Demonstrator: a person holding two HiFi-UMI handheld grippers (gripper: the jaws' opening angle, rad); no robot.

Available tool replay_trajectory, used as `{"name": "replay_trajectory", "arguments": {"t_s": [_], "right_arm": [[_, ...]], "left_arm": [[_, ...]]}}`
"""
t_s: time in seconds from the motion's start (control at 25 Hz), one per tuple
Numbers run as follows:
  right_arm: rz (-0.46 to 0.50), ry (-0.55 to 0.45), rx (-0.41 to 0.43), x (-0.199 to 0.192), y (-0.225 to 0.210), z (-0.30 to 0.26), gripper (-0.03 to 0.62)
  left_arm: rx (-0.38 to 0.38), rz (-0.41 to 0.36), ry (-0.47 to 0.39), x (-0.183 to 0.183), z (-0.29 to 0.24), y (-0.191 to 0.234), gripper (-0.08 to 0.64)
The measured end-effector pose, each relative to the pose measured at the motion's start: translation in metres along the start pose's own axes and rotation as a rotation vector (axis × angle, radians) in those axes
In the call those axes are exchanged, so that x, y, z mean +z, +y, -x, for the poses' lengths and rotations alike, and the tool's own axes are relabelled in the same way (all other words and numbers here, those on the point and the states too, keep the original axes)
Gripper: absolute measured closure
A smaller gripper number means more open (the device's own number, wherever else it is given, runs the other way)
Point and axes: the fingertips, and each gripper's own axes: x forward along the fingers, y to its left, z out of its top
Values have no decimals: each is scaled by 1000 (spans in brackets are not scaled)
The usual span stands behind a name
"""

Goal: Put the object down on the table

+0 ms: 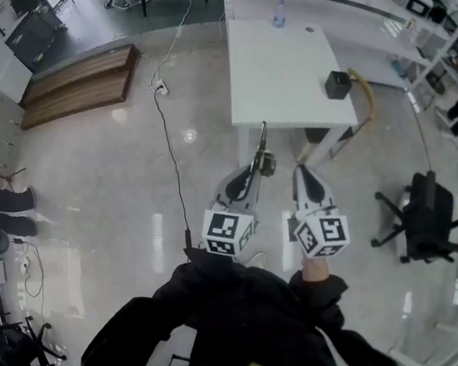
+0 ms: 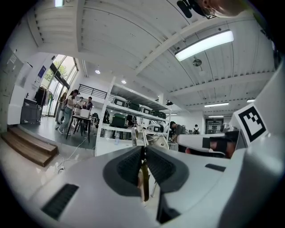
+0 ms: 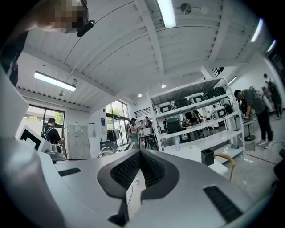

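Note:
My left gripper (image 1: 255, 172) hangs over the floor just in front of the white table (image 1: 281, 69). It is shut on a thin, long object (image 1: 263, 146) that sticks out past the jaw tips toward the table's near edge. In the left gripper view the object's brownish strip (image 2: 143, 178) sits clamped between the dark pads, and a pale metal end (image 2: 138, 136) rises above them. My right gripper (image 1: 299, 171) is beside it on the right, shut with nothing between its pads (image 3: 139, 168). Both are held above floor level, short of the table.
A black box (image 1: 337, 85) stands at the table's right edge and a bottle (image 1: 278, 14) at its far end. A curved wooden chair back (image 1: 365, 95) is to the right, and a black office chair (image 1: 427, 209) lies nearer. A cable (image 1: 169, 144) crosses the floor; wooden steps (image 1: 76, 85) lie far left.

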Motion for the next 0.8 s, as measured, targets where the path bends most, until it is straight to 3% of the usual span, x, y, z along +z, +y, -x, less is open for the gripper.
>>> {"name": "replay_trajectory", "arguments": {"t_s": [0.4, 0.8], "right_arm": [[-8, -7, 24, -7, -8, 7, 600], [8, 30, 2, -21, -46, -60, 600]], "left_arm": [[17, -9, 13, -16, -1, -13, 528], [9, -10, 29, -23, -71, 27, 528]]}}
